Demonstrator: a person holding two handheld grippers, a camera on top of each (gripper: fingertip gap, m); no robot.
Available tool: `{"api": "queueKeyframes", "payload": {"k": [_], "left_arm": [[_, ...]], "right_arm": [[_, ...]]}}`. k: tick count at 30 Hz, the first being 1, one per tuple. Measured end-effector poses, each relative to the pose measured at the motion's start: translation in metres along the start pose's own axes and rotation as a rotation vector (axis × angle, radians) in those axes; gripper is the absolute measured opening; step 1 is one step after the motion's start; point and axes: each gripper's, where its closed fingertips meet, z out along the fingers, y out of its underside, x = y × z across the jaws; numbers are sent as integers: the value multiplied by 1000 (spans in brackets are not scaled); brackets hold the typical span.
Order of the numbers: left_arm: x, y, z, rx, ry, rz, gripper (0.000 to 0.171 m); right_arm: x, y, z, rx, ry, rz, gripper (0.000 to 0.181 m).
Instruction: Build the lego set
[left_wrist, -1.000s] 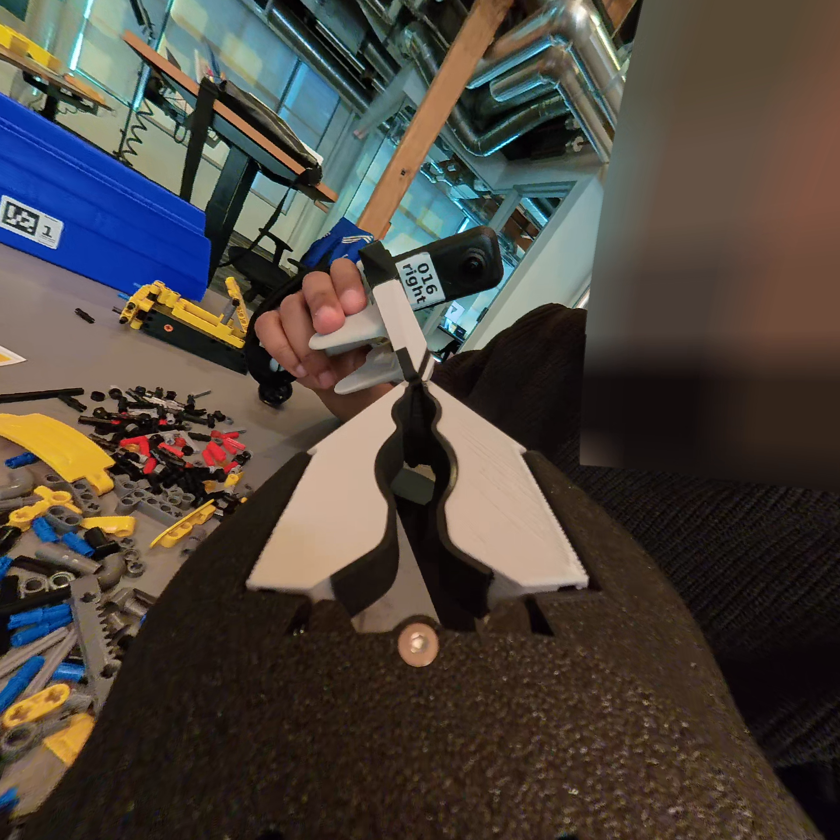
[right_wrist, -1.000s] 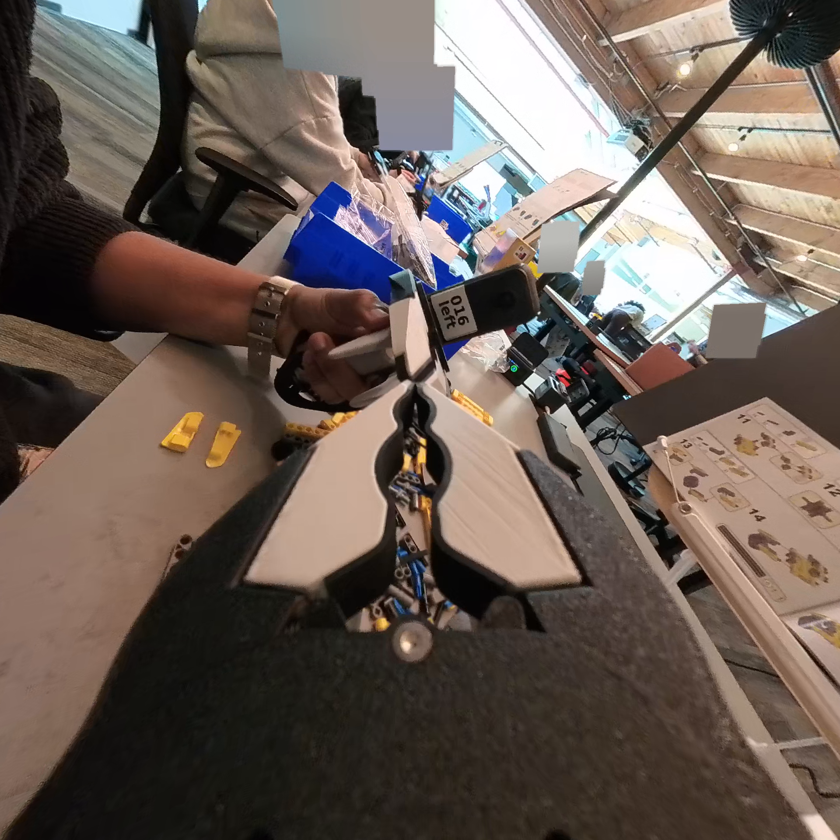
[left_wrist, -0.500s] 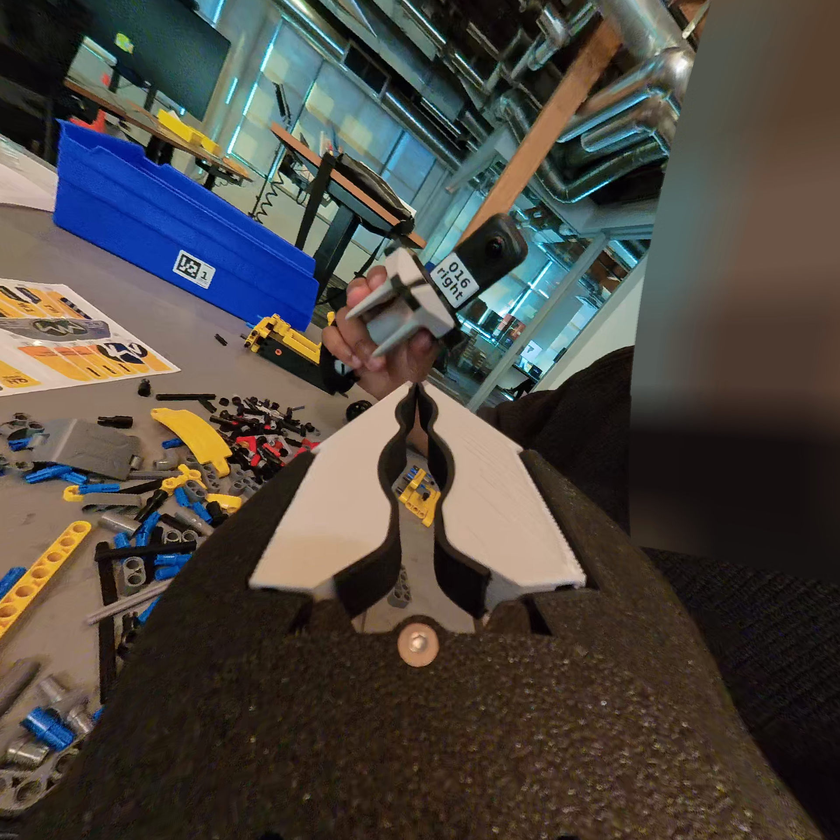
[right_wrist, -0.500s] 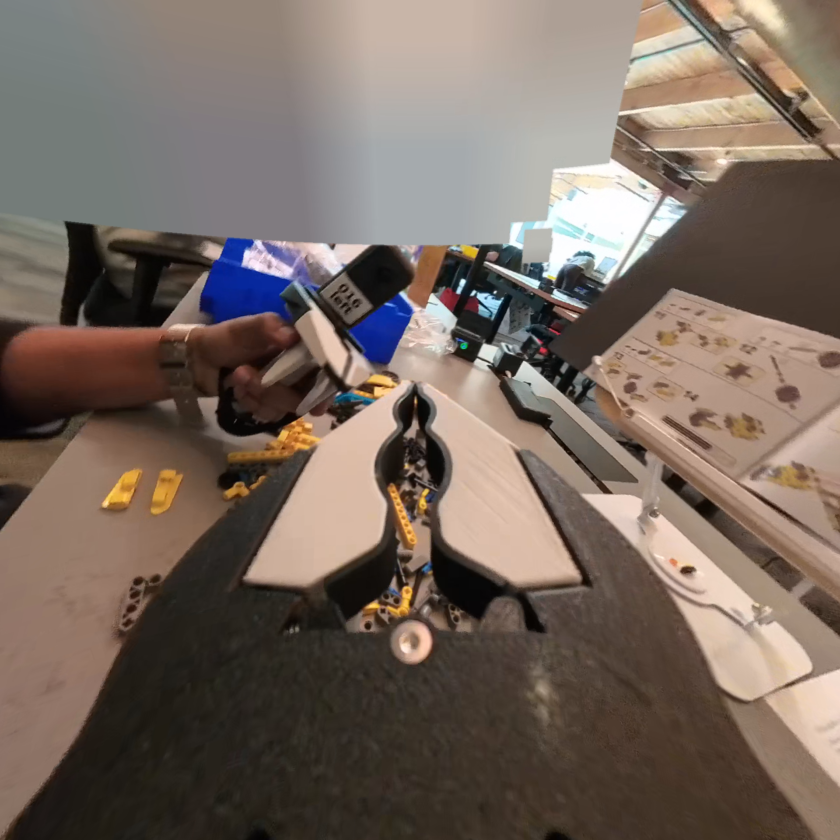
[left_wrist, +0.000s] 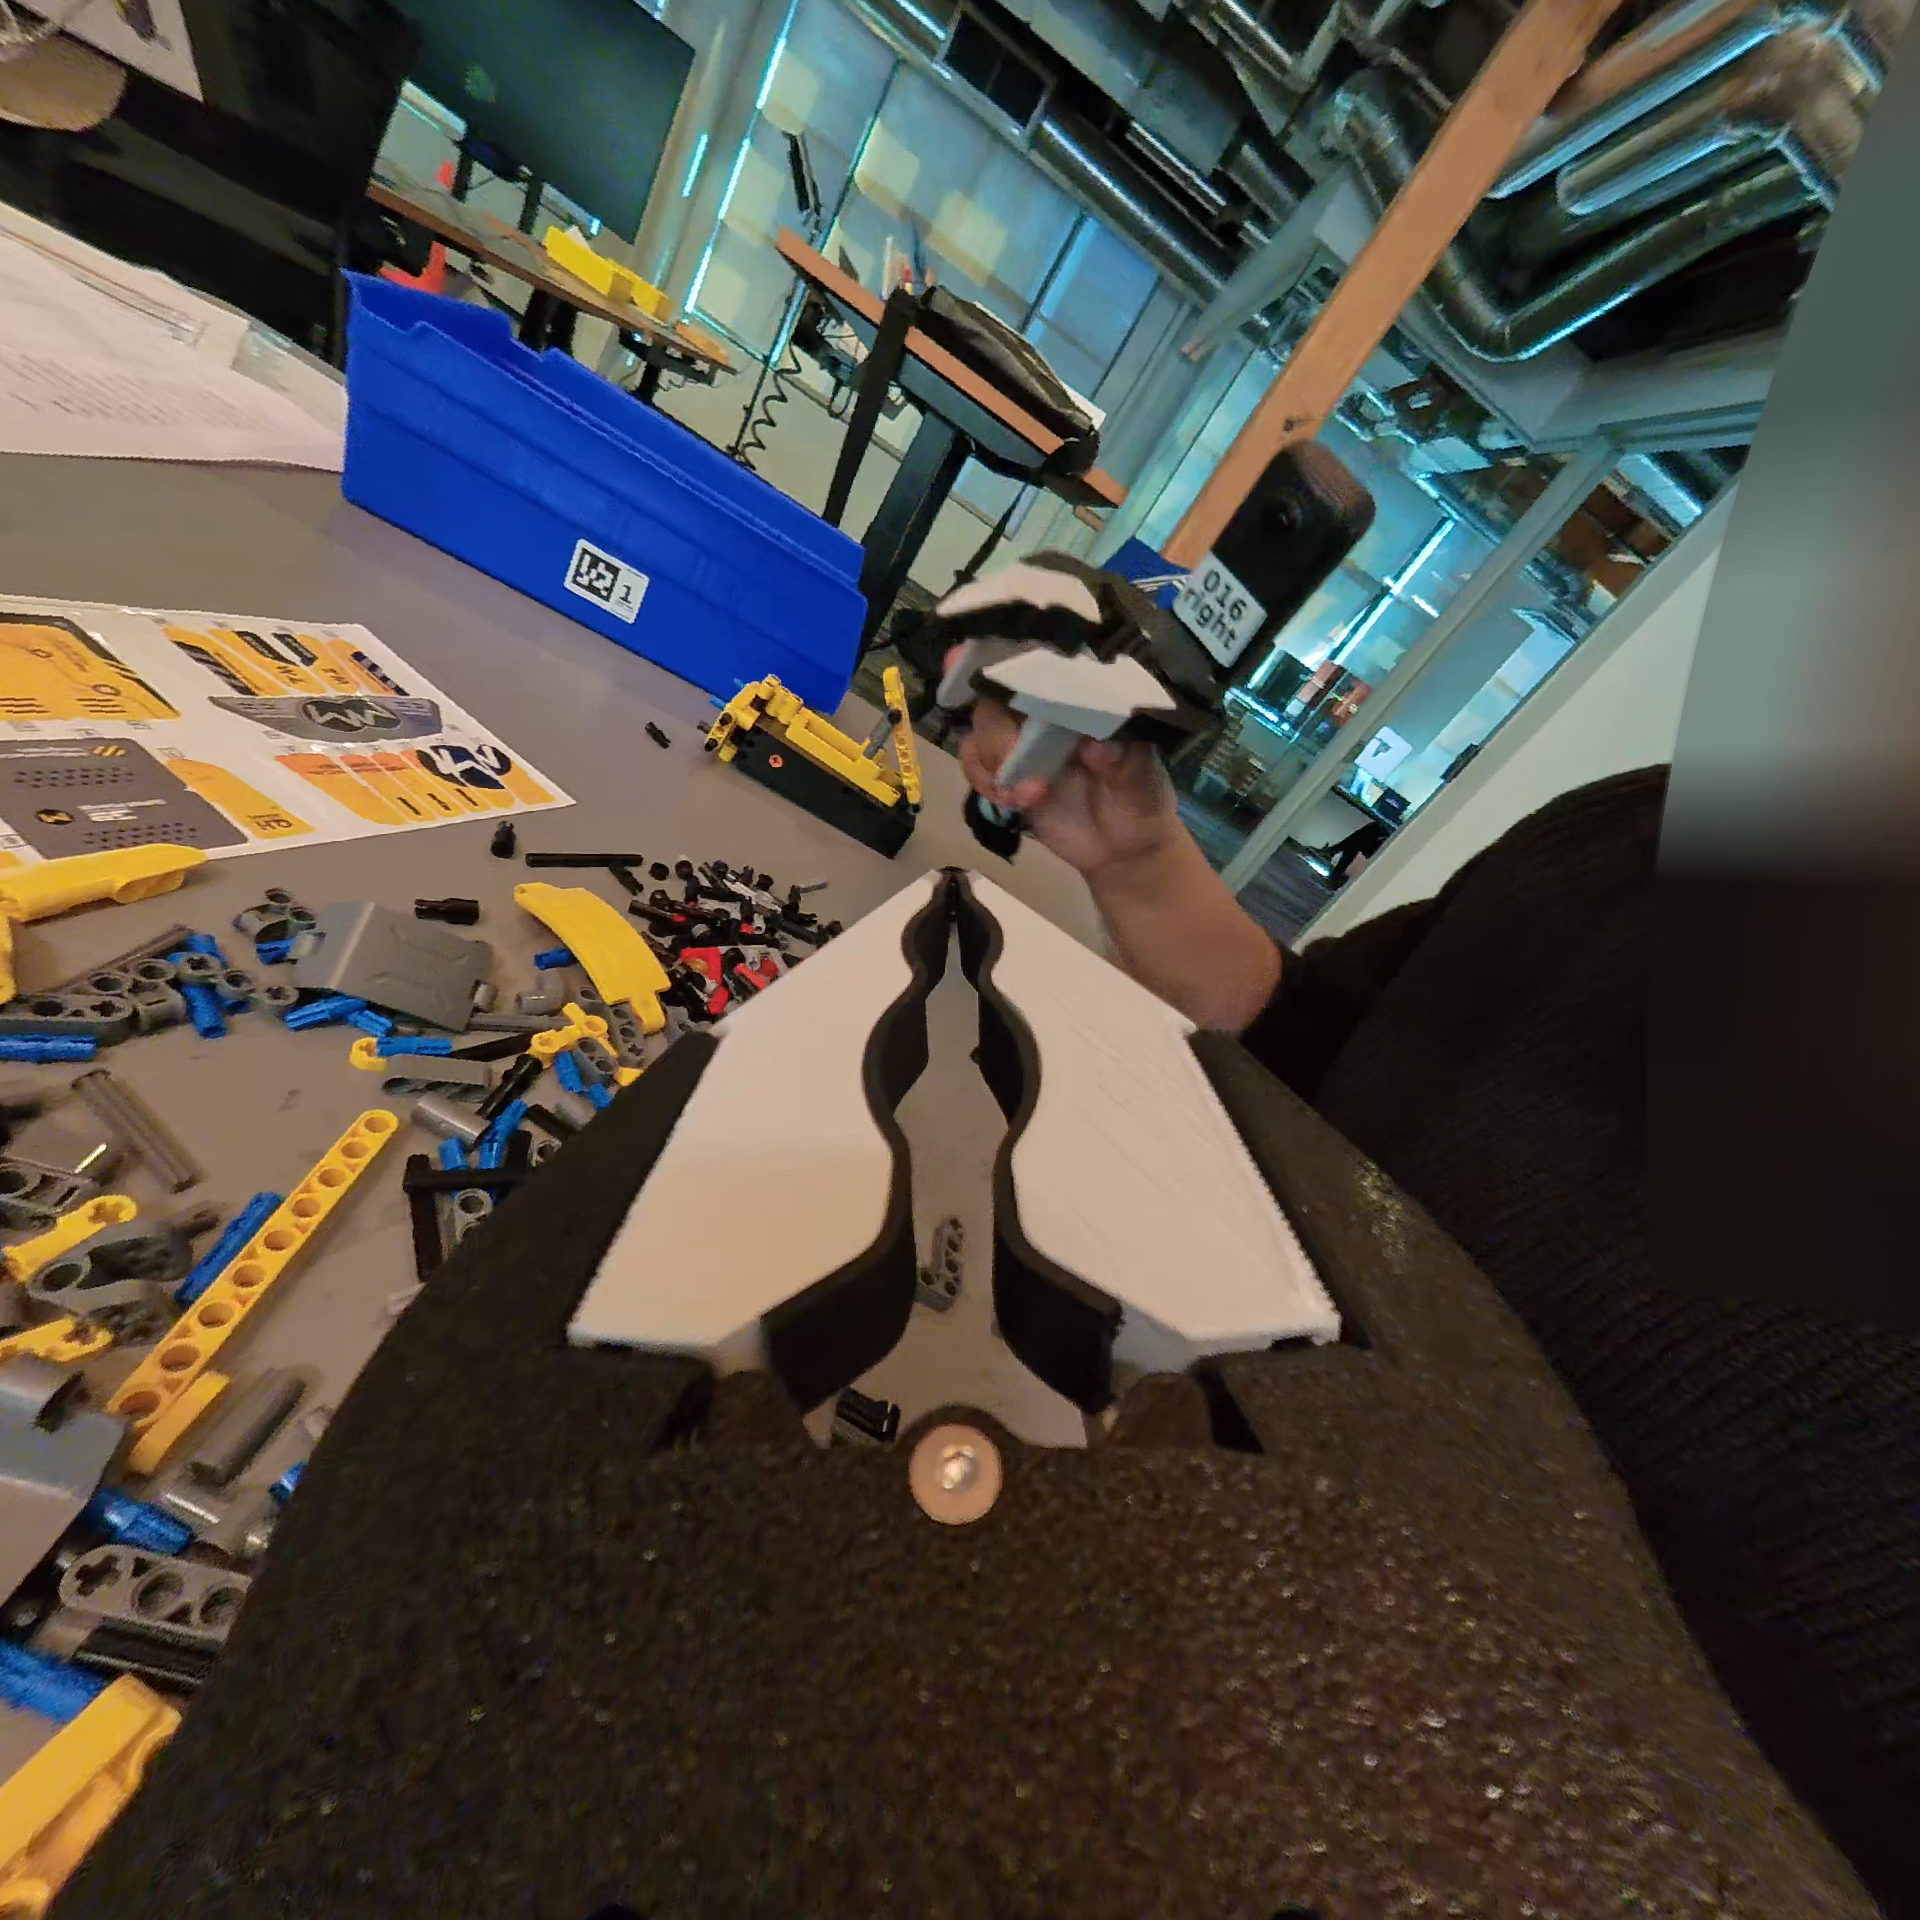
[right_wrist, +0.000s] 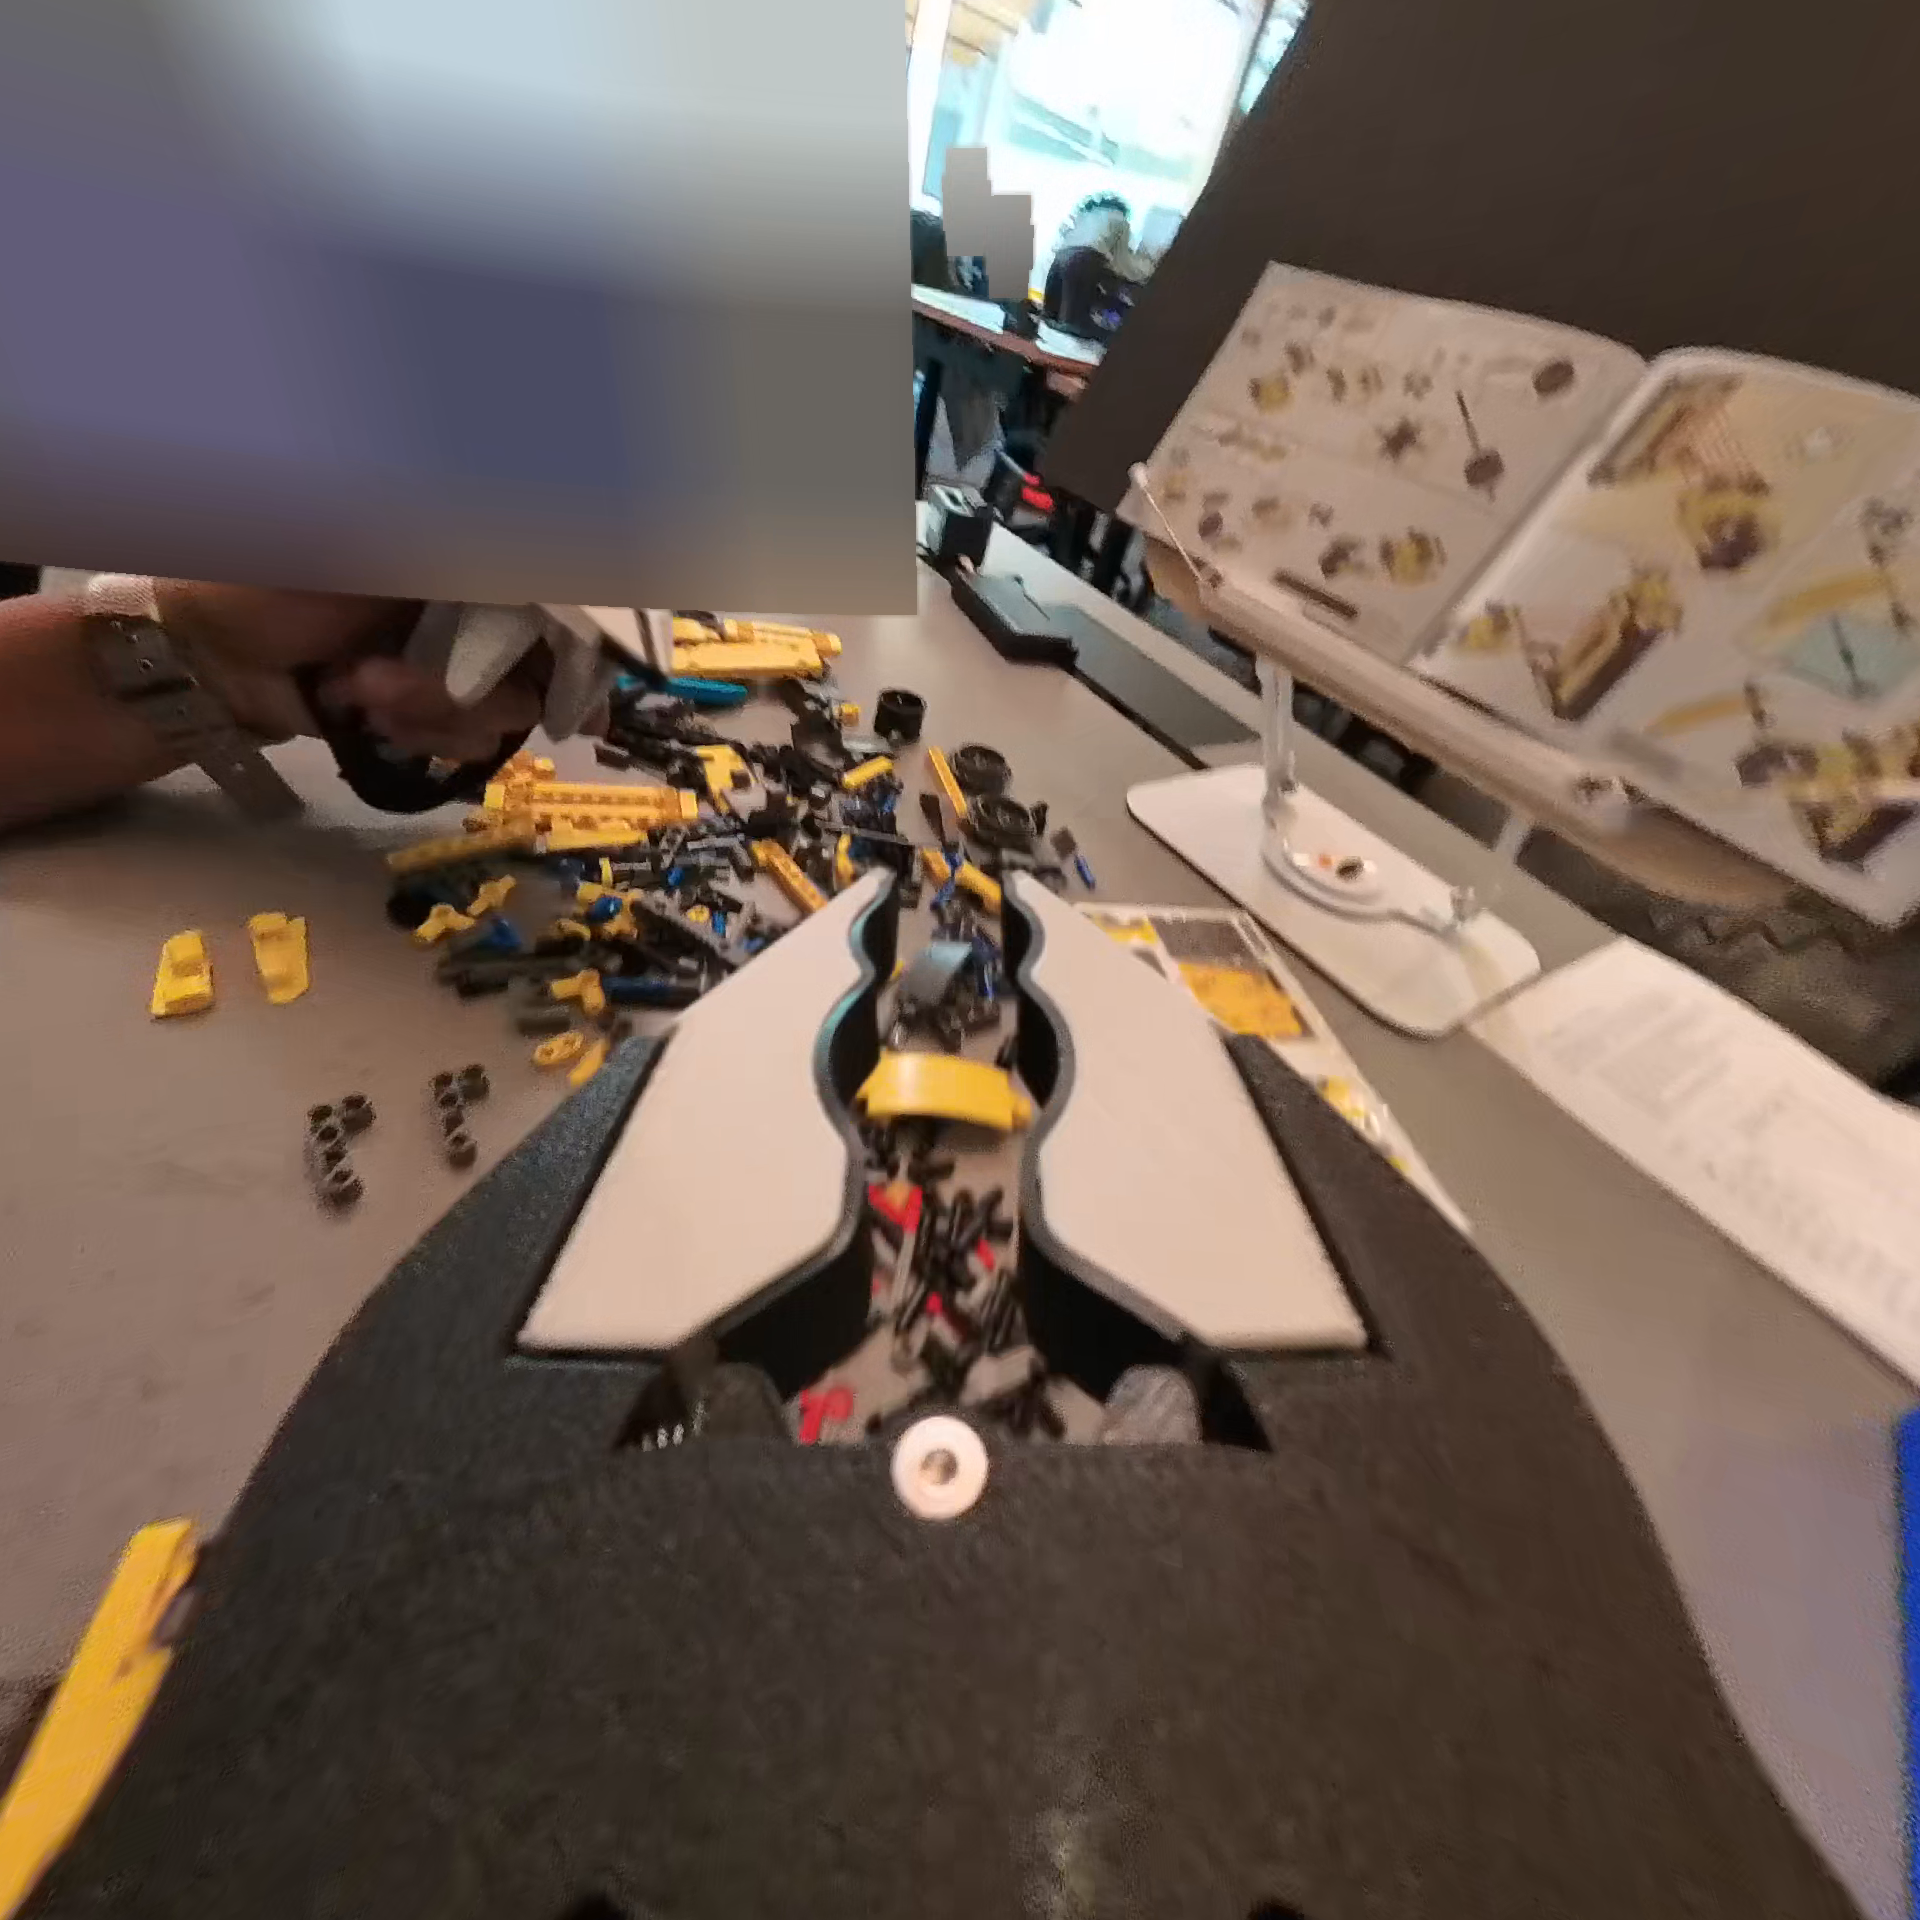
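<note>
1. My left gripper (left_wrist: 951, 883) hangs over the grey table (left_wrist: 312, 540), jaws together at the tips, nothing between them. A bare strip of table lies beneath it; the loose brick pile (left_wrist: 343, 1049) spreads to its left.
2. My right gripper (right_wrist: 948, 888) is over the same pile, jaws apart and empty; a curved yellow piece (right_wrist: 940, 1086) shows on the table between the fingers (right_wrist: 727, 1143).
3. Right of it: a sticker sheet (right_wrist: 1226, 966), then the white stand (right_wrist: 1340, 894) holding an open instruction booklet (right_wrist: 1507, 540).
4. Since half a second ago, the right gripper's jaws have parted and it points lower at the pile; the left ones remain closed.
5. Counted: one blue bin (left_wrist: 592, 520), one partly built yellow-and-black assembly (left_wrist: 821, 758), two small yellow wedges (right_wrist: 229, 961) apart from the pile.
</note>
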Motion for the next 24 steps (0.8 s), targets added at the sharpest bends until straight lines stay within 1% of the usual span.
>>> {"api": "queueKeyframes", "payload": {"k": [4,7,13,15,18,22,24], "left_arm": [[-2,2,1,-7,-11,-5,0],[-6,7,4,-38,-37,7,0],[-16,20,8,-114,-117,58,2],[-21,22,9,-132,-161,88,14],[-29,27,9,-171,-229,142,24],[-31,30,11,-198,-258,180,27],[-31,29,10,-194,-262,189,27]], "right_arm": [[-7,26,-31,-86,52,96,19],[-13,47,-42,-177,87,123,19],[-15,81,-44,-396,120,72,19],[-16,86,-42,-427,113,72,19],[-17,89,-40,-437,111,115,19],[-33,98,-35,-476,32,201,19],[-33,109,-36,-536,51,188,19]]}}
